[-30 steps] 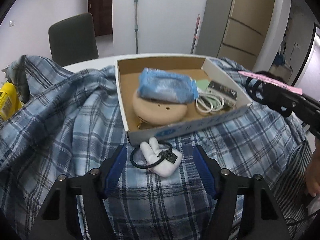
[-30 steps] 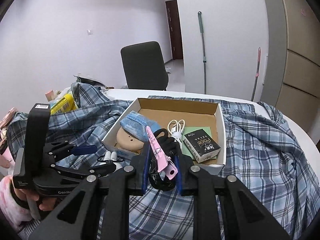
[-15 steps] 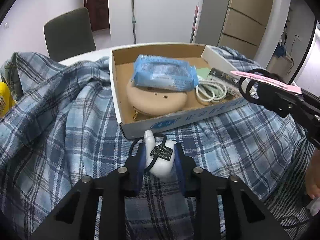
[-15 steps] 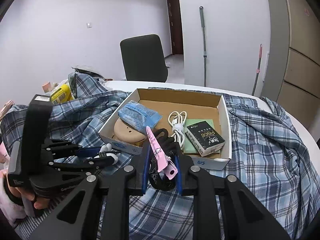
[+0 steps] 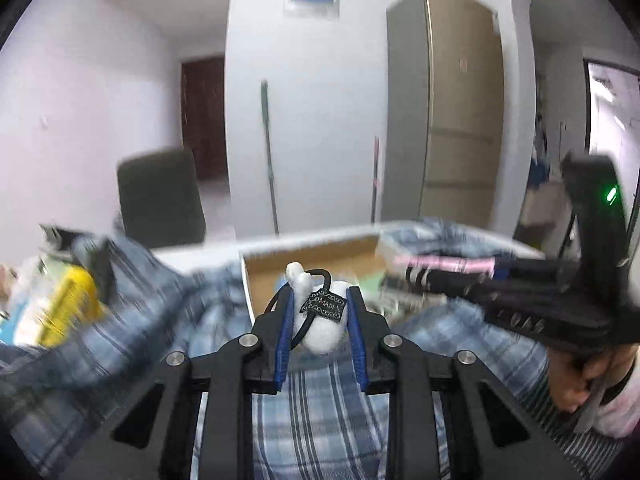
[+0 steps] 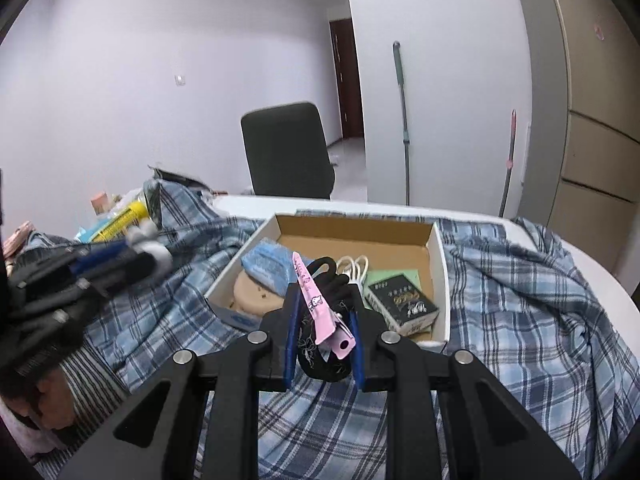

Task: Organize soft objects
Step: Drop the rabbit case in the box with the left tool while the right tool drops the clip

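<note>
Left tongs [image 5: 320, 320] are clamped on a white plush hair tie [image 5: 322, 322], held up off the plaid cloth [image 5: 320, 412] just short of the cardboard box [image 6: 438, 280]. Right tongs [image 6: 325, 336] are closed on a black scrunchie [image 6: 326, 356] with a pink hair clip [image 6: 316, 308], in front of the box's near wall, above the cloth-covered desk [image 6: 580, 256].

Each camera sits behind its own tongs, low and close over the plaid cloth [image 6: 520, 280], facing the far wall. Both views share the cardboard box [image 6: 438, 264] [image 5: 256, 268], the dark chair [image 6: 286, 148] [image 5: 160, 200], and each other's tongs.
</note>
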`<state>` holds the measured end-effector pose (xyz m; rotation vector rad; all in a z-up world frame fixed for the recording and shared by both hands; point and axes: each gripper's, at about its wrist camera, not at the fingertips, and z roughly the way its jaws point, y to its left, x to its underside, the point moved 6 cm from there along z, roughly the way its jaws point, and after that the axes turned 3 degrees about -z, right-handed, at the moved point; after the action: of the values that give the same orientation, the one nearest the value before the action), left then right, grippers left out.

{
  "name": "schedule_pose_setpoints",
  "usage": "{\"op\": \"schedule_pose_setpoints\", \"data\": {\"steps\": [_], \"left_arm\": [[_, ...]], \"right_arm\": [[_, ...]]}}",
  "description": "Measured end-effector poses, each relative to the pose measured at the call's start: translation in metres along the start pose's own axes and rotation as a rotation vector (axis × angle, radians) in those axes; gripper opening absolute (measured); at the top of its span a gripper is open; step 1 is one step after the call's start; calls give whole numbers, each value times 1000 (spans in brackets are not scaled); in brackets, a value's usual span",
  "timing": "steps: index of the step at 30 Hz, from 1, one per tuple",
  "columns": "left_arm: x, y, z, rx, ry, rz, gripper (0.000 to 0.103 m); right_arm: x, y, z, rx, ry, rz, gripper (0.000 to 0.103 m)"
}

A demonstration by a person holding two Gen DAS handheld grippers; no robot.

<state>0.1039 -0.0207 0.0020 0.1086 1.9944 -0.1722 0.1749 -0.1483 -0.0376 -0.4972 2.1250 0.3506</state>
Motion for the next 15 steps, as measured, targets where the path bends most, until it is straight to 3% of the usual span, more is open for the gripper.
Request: {"op": "schedule_pose_setpoints", "data": {"steps": [2,7,12,15], "left_arm": [[-11,-3,-12,-4,-51,7,27],[-30,-10,-19,-11,-88,25,27],[-55,-11,-14,-20,-141,13,27],[-73,-11,-2,13,-148,-21,27]], "right_arm": [[-4,0,-5,-4,-26,-1,20],[-16,-1,-16,6,-66,1,20],[-41,-9,-32,41,-110,-20,20],[-60,-17,-37,65,-142,-29,20]]}}
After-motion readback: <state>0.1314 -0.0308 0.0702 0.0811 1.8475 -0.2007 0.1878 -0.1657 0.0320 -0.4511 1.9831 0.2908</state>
